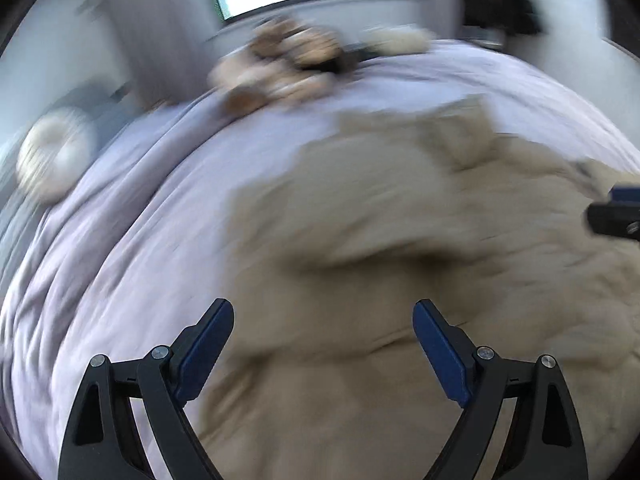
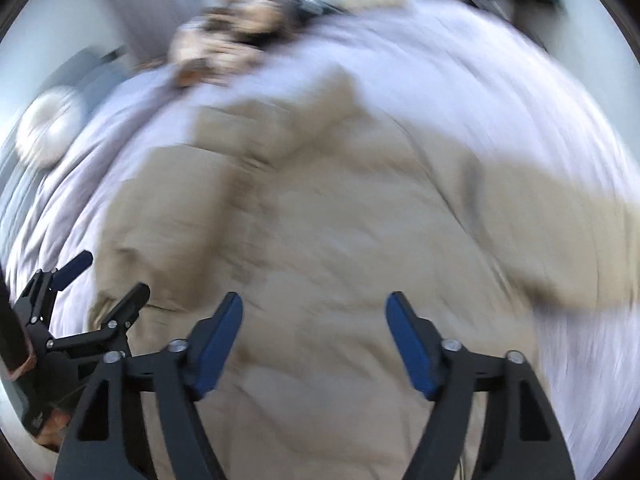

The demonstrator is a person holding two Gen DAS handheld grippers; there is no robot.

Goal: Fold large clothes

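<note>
Both grippers hang with jaws spread, nothing between them: left gripper [image 1: 323, 354] above the beige garment's [image 1: 400, 240] near left edge, right gripper [image 2: 314, 346] over its middle. It lies spread on the lilac bedspread [image 1: 120, 220], running away from both, a sleeve [image 2: 560, 240] reaching right, nearer the right gripper

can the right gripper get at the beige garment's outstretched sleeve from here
Probably yes: the right gripper is open and holds nothing, and the outstretched sleeve of the beige garment lies uncovered on the lilac bedspread, with nothing between them.
</note>
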